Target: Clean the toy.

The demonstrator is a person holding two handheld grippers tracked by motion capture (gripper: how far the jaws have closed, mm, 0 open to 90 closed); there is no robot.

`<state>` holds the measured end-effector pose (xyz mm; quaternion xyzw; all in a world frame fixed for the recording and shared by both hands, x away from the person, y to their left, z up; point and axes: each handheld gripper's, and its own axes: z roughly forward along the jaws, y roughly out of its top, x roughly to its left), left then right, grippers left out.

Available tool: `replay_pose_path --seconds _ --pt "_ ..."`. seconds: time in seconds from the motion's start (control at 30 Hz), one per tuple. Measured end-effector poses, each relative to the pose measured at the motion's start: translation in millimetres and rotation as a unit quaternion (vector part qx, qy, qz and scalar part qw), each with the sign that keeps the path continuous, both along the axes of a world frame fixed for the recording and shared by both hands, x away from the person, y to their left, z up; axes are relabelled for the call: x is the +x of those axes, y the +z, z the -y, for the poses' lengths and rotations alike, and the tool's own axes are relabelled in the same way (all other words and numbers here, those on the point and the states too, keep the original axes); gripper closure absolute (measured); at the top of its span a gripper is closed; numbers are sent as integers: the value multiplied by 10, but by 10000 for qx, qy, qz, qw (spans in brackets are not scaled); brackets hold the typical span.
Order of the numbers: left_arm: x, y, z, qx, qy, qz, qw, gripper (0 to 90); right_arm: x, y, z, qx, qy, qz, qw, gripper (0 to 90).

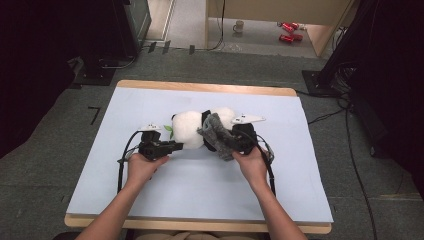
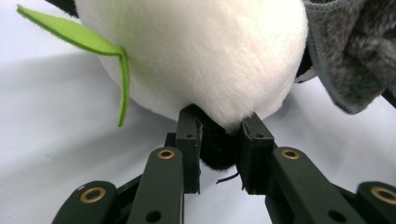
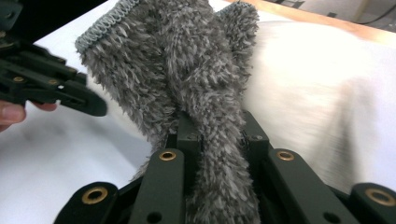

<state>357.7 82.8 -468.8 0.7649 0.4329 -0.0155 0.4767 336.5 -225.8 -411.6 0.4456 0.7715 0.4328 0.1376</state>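
Observation:
A white plush toy (image 1: 189, 129) with black parts and a green felt leaf (image 2: 98, 51) lies in the middle of the table. My left gripper (image 1: 176, 145) is at its left end, shut on a black part of the toy (image 2: 218, 147). A grey fuzzy cloth (image 1: 215, 134) hangs over the toy's right side. The right gripper (image 1: 231, 141) is shut on this cloth (image 3: 205, 93), which runs down between its fingers (image 3: 189, 137). In the right gripper view the left gripper (image 3: 56, 88) shows at the left, with the white plush (image 3: 308, 79) behind the cloth.
A pale blue sheet (image 1: 200, 185) covers the wooden table (image 1: 200, 88). Grey carpet surrounds it. Far back on the floor stand a mug (image 1: 239, 26) and red cans (image 1: 289, 31). Dark equipment and cables (image 1: 350, 115) sit at the right.

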Motion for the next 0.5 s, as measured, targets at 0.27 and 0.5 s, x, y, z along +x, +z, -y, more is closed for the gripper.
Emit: replay_pose_path --seconds 0.27,0.5 --pt "12 -11 0 -23 -4 19 10000 732 41 35 253 48 -370 -32 9993 755" --pt "16 -16 -2 6 21 -57 10000 728 81 22 504 62 -781 -107 9969 755"
